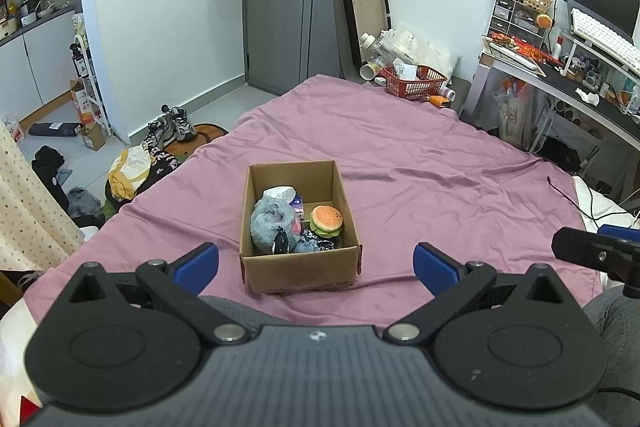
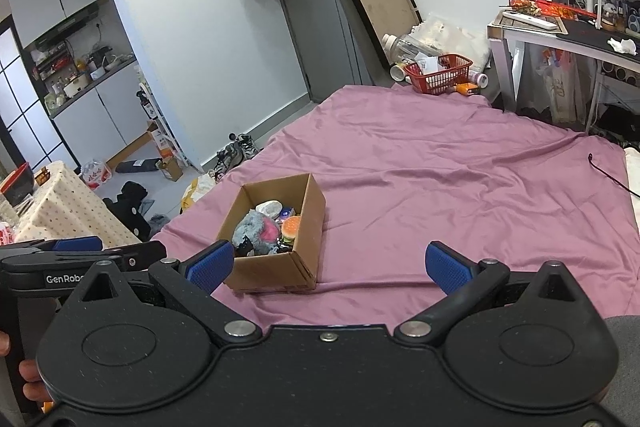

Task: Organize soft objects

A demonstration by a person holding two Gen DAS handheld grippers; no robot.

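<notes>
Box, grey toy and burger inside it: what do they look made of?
Box: plain brown corrugated cardboard, matte, with raw cut edges and a folded corner seam. Grey toy: fuzzy plush, apparently synthetic fur, with a pink patch. Burger: smooth and slightly glossy, likely foam or soft plastic; the pictures don't settle which.

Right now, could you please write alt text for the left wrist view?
An open cardboard box on a purple bedsheet holds a grey plush toy and a burger toy; the open left gripper hovers before it.
</notes>
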